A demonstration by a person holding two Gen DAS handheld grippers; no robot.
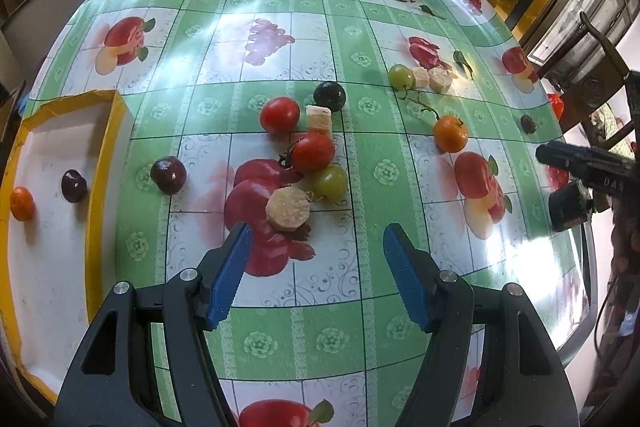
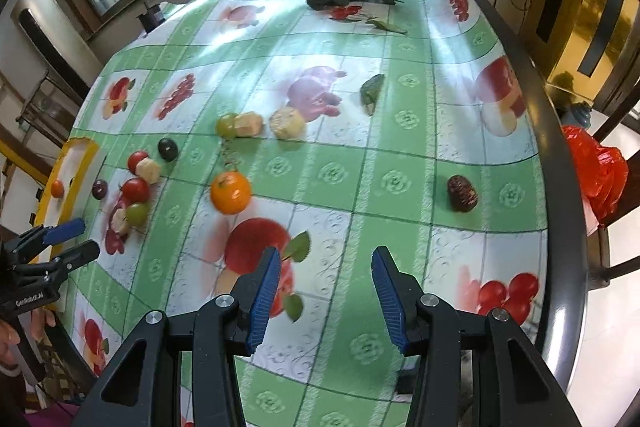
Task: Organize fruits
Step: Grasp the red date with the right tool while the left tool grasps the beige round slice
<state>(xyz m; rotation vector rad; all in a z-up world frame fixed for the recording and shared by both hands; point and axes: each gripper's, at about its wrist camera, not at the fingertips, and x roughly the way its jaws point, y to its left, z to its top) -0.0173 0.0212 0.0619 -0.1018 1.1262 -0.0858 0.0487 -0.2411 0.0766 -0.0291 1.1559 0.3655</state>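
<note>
Blur softened the small dark fruit [image 2: 462, 193] near the table's right edge (possibly a date, hard to tell), its long axis running toward the tray [image 1: 100, 163]. That yellow-rimmed tray, cut off at the left, held two pieces: one orange [image 1: 21, 203] and one dark plum [image 1: 74, 185]. Right of the tray lay two red tomatoes [image 1: 280, 115], two green grapes [image 1: 330, 183] and another orange [image 1: 451, 133]. Left gripper [image 1: 316, 247] and right gripper [image 2: 324, 267] both hovered spread wide, holding nothing.
</note>
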